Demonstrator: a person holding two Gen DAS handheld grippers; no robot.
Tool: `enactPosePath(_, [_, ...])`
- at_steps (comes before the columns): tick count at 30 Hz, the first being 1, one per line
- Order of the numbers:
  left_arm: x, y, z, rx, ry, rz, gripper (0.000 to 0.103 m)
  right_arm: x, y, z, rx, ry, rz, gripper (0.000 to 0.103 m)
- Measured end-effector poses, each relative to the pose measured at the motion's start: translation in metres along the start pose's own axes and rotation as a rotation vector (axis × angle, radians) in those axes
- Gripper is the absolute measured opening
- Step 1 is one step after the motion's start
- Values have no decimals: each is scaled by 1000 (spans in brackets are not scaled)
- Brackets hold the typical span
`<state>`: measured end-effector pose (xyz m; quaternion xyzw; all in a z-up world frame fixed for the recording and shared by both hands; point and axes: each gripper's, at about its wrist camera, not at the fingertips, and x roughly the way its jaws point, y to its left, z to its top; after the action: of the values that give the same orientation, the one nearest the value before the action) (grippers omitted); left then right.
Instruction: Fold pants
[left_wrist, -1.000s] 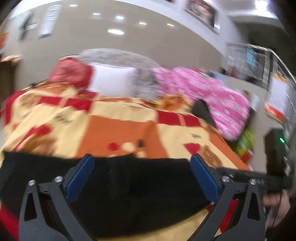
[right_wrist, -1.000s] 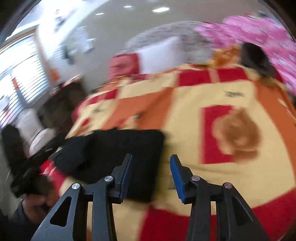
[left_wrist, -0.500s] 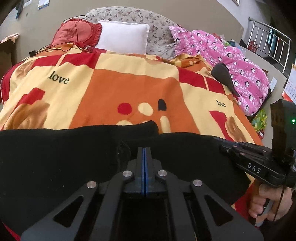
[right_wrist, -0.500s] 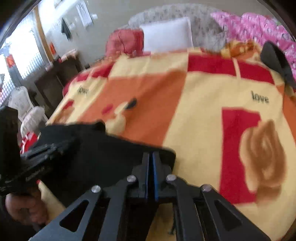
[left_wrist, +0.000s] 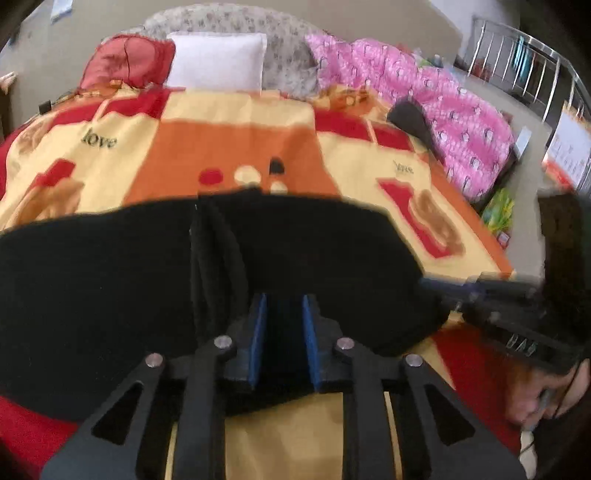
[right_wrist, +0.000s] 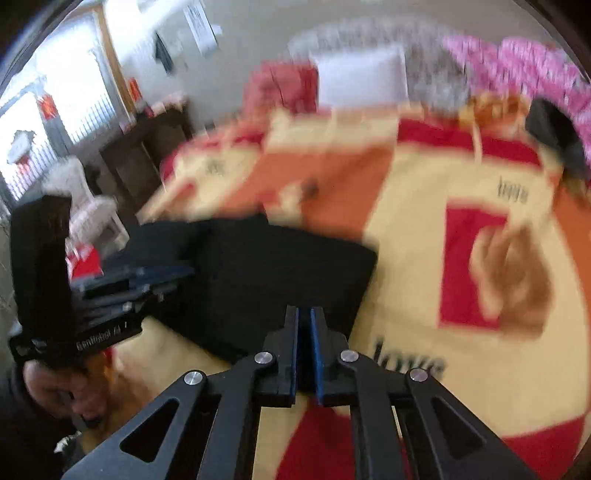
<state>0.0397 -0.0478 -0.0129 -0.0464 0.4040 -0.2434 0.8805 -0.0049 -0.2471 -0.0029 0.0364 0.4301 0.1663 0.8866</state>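
Note:
The black pants (left_wrist: 147, 266) lie folded across the near part of the bed, with a raised crease near the middle. My left gripper (left_wrist: 283, 314) sits over their near edge with its blue pads a little apart and black cloth between them. In the right wrist view the pants (right_wrist: 273, 266) are a dark block left of centre. My right gripper (right_wrist: 303, 325) is at their near right corner, pads almost together with a thin gap. Both views are blurred by motion.
The bed carries an orange, yellow and red "love" blanket (left_wrist: 236, 147). A red cushion (left_wrist: 129, 61), a white pillow (left_wrist: 218, 64) and a pink quilt (left_wrist: 424, 92) lie at the far end. A dark object (left_wrist: 410, 114) rests at the right edge. A white chair (right_wrist: 88, 210) stands left of the bed.
Both grippers closed onto the pants from wide open half a second ago. Now both sets of pads have parted slightly and the views have pulled back a little.

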Motion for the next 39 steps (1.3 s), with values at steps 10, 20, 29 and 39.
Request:
enactPosePath(10, [0,-11,2,26,7,-179,88,-30,4,-3,-29,-199,-52,15])
enactPosePath(20, [1,-1,3,-83,-31,-331,103,-14,-33,-6,91,-143,-278,26])
enactPosePath(29, [-110,58,-23,-329,-381,-329,102,-13,-47,-11,163,-146,-249,26])
enactPosePath(39, [-137,212,-95,-1068,-448,-189,103,-19,-67,-15,276,-170,-186,26])
